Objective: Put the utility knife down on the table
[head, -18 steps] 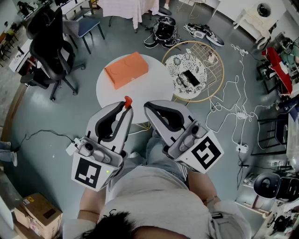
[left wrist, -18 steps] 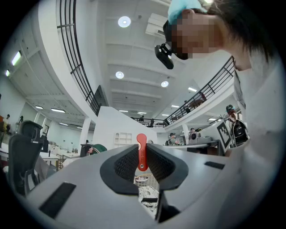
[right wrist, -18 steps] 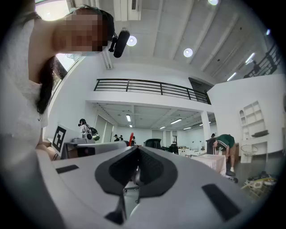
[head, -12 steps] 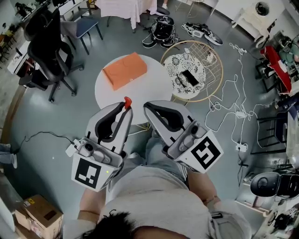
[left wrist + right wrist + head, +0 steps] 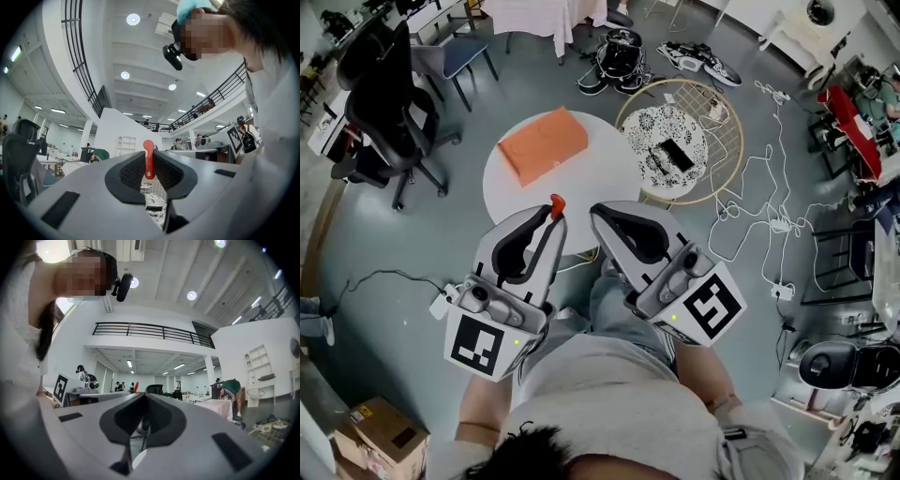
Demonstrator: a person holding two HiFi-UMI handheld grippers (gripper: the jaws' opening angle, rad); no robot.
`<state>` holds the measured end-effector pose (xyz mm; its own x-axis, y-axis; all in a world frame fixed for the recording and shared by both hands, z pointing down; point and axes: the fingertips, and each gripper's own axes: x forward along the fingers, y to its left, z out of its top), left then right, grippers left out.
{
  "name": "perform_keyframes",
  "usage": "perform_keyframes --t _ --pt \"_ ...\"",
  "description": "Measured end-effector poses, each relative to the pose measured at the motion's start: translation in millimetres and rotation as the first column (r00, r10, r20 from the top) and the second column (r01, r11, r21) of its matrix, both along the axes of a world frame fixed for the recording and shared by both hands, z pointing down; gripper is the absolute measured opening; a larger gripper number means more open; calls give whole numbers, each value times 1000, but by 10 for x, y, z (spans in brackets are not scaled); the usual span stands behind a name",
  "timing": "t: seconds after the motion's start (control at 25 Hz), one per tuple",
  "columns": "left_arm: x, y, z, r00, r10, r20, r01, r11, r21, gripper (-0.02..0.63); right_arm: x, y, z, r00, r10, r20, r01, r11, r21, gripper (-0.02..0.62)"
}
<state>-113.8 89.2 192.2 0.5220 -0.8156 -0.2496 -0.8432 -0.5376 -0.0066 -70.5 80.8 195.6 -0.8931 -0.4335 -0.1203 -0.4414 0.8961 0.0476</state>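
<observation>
A red utility knife (image 5: 555, 203) sticks up from between the jaws of my left gripper (image 5: 551, 217), which is shut on it. In the left gripper view the knife (image 5: 148, 161) stands upright between the black pads, pinched at mid-length. My right gripper (image 5: 600, 216) is held beside the left one, its jaws shut with nothing between them; its own view shows the closed pads (image 5: 144, 404). Both grippers are held close to my body, nearer than the round white table (image 5: 581, 183) and above the floor. The knife's lower part is hidden inside the jaws.
An orange box (image 5: 542, 143) lies on the table's far left half. A round wire side table (image 5: 680, 141) with a dark phone-like object stands to the right. A black office chair (image 5: 384, 103) is at left, cables (image 5: 759, 202) on the floor at right, a cardboard box (image 5: 380, 441) at bottom left.
Both grippers keep their pose and the left one keeps its hold on the knife. The table and floor have slid slightly up and left in the head view.
</observation>
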Motion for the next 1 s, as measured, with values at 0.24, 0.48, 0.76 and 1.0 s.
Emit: perform_keyframes --t 0.24,0.48,0.76,1.0 --pt "106 -287 236 999 19 30 -17 998 -63 57 137 -244 85 999 33 -2 -33 999 -24 9" --pt "305 -586 437 997 61 43 -55 990 -130 57 301 -516 164 998 63 -4 -64 997 -50 9" --pt "522 -1031 629 993 101 53 -88 976 -198 57 488 -965 232 996 94 -8 -94 993 -78 9" --pt "655 -1450 879 991 110 76 -88 965 -248 57 613 -1333 281 994 105 -14 -106 990 -92 9"
